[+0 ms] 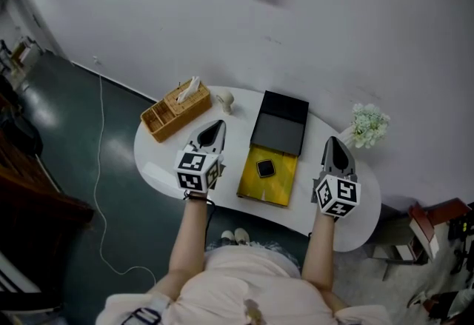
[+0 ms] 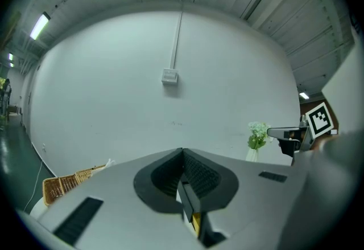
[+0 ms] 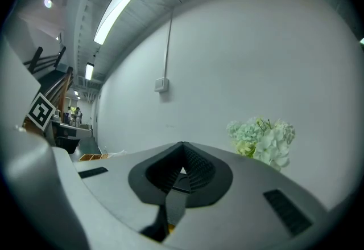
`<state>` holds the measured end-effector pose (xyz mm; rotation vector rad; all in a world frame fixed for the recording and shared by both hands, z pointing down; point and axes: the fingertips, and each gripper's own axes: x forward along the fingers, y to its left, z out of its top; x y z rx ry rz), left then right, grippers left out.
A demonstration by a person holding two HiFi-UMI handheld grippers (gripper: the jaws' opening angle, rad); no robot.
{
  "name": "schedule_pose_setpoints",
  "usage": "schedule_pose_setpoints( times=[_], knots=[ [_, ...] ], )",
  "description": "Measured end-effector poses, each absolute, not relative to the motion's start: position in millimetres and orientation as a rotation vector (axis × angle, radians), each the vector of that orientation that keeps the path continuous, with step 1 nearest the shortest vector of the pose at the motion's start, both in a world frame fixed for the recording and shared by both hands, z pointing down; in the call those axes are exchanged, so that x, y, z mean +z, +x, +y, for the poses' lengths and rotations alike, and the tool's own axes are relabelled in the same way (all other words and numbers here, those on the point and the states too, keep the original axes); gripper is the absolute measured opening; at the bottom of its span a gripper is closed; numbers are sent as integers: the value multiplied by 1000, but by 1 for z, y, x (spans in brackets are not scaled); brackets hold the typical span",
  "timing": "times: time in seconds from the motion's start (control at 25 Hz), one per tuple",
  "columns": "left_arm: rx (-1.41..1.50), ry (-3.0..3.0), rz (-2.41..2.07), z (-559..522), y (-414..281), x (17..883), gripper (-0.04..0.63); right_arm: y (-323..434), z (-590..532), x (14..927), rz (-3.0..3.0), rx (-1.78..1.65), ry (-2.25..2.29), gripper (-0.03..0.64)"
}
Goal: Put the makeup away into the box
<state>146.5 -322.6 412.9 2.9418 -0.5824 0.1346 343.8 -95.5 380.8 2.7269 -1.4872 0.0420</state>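
On the white table (image 1: 159, 161) lies a yellow box (image 1: 280, 189) with its black lid (image 1: 281, 124) swung open toward the wall. A small black makeup compact (image 1: 265, 168) rests inside the box. My left gripper (image 1: 215, 126) hovers left of the box, shut with nothing between its jaws; in its own view the left gripper (image 2: 182, 152) points level at the wall. To the right of the box my right gripper (image 1: 335, 141) is also shut and holds nothing. In the right gripper view the right gripper (image 3: 182, 145) faces the wall beside the flowers.
A wicker basket (image 1: 175, 110) holding tissues stands at the table's back left, with a small white object (image 1: 224, 101) next to it. A vase of pale flowers (image 1: 367, 125) stands at the back right. Chairs and furniture crowd the floor at the right (image 1: 437, 220).
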Motion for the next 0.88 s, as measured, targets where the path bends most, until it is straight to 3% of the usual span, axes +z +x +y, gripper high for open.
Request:
schedule_pose_setpoints(
  times=[0.88],
  knots=[
    [151,2901,-604,-321,151,423,26,360,-91,389,-1491,74,2713,17]
  ],
)
